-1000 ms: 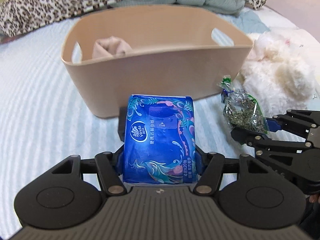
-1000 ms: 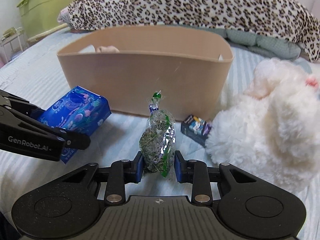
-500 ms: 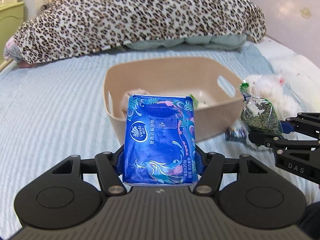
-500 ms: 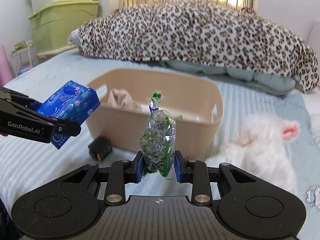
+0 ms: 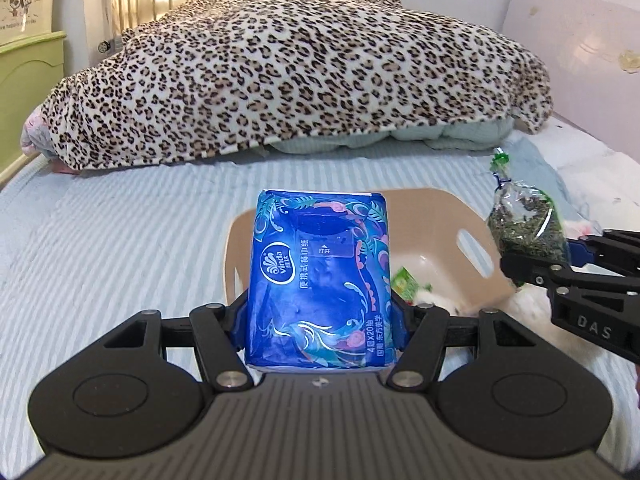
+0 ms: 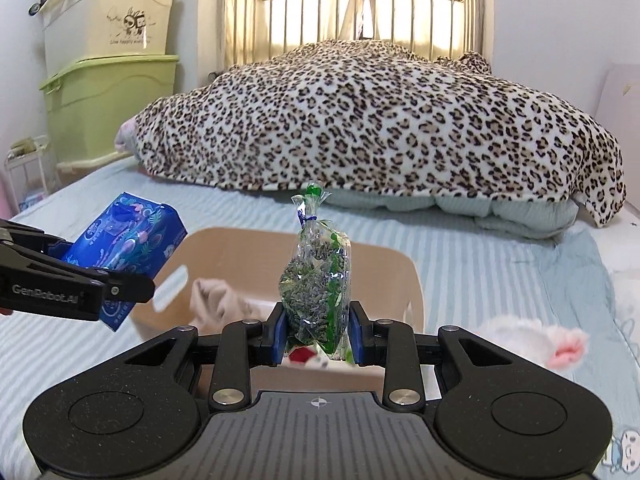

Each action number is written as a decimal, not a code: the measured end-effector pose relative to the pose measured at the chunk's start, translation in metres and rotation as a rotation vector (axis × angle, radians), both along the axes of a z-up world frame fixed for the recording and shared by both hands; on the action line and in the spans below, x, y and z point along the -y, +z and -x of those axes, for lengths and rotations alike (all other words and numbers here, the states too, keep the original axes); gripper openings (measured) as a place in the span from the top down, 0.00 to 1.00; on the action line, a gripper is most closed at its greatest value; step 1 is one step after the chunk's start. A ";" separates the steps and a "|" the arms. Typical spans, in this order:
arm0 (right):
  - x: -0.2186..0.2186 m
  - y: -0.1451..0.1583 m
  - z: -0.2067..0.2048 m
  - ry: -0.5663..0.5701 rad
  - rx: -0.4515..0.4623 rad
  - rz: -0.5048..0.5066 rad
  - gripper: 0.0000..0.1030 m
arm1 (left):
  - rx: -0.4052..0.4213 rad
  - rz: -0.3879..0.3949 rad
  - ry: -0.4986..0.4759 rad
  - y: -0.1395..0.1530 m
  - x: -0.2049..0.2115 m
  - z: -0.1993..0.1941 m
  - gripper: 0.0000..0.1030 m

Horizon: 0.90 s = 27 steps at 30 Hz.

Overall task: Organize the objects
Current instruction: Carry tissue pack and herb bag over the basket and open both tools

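Observation:
My left gripper (image 5: 320, 316) is shut on a blue tissue pack (image 5: 320, 280) and holds it in the air above the near left rim of a beige basket (image 5: 432, 216). My right gripper (image 6: 316, 332) is shut on a clear bag of dried herbs (image 6: 316, 280) and holds it upright over the basket (image 6: 400, 268). The tissue pack (image 6: 128, 248) and left gripper also show at the left of the right wrist view. The herb bag (image 5: 524, 224) shows at the right of the left wrist view. Inside the basket lie a pinkish cloth (image 6: 216, 300) and a small green packet (image 5: 404, 280).
The basket sits on a striped light-blue bed (image 5: 120, 248). A leopard-print blanket (image 5: 300, 80) is heaped at the back. A white plush toy (image 6: 560, 340) lies right of the basket. Green and cream storage boxes (image 6: 108, 100) stand at the far left.
Both grippers have risen with their loads and moved forward over the basket. The basket now appears lower and its inside shows.

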State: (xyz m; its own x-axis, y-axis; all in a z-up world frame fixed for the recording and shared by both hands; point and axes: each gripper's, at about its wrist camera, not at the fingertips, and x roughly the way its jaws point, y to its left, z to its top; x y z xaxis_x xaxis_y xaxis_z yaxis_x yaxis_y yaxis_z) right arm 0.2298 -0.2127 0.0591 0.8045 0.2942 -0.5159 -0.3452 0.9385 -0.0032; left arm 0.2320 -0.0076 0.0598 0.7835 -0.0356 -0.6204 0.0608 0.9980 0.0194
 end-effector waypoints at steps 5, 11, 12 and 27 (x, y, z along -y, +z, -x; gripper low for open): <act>-0.005 0.001 -0.028 -0.020 0.004 0.004 0.72 | -0.020 -0.018 0.028 -0.010 0.003 -0.032 0.37; -0.020 -0.013 -0.061 -0.027 -0.014 0.042 0.72 | -0.083 -0.072 0.078 -0.041 0.002 -0.065 0.37; -0.023 -0.017 -0.066 -0.030 -0.024 0.049 0.72 | -0.102 -0.077 0.082 -0.047 0.001 -0.071 0.37; -0.045 -0.068 -0.096 -0.066 -0.192 0.087 0.57 | -0.201 -0.105 0.123 -0.073 0.001 -0.085 0.19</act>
State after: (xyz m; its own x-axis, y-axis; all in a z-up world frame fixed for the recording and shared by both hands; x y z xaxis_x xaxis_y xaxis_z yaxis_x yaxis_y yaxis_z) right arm 0.3263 -0.1680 -0.0091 0.7051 0.1918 -0.6827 -0.2855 0.9581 -0.0256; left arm 0.3174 -0.0088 -0.0130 0.6385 0.1249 -0.7594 -0.0479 0.9913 0.1227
